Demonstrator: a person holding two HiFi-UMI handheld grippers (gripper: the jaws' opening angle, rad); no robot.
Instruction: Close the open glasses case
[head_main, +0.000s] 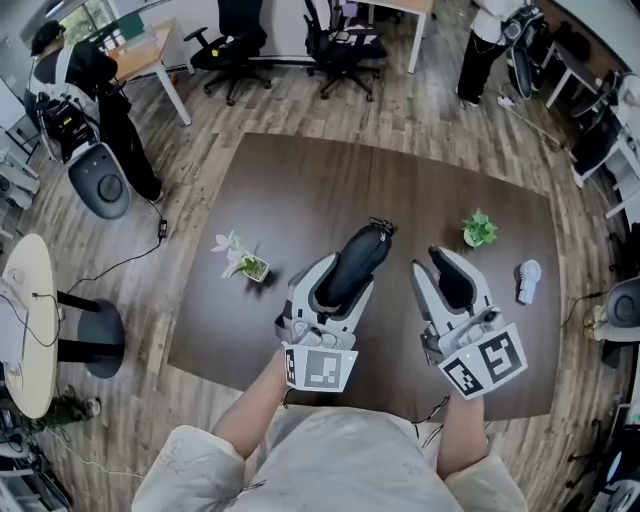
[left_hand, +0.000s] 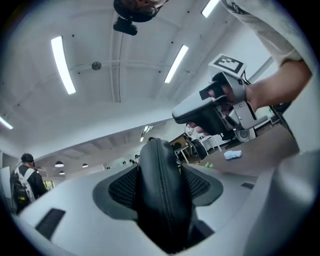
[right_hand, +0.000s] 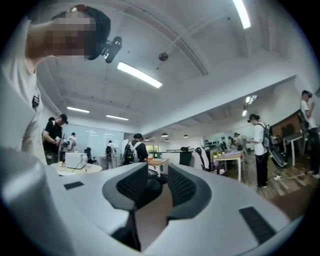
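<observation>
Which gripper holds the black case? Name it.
The left gripper: its jaws clamp the black zipped glasses case. The right gripper has open jaws with nothing between them.

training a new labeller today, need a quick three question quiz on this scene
1. True or false: the right gripper holds the glasses case.
2. Which thing lies nearest the green plant on the table? A) white flower pot B) pale blue-white item C) a mug
3. Fill in: the left gripper is shut on the ____.

Key: 1 false, its jaws stand apart with nothing between them; 2 B; 3 glasses case.
</observation>
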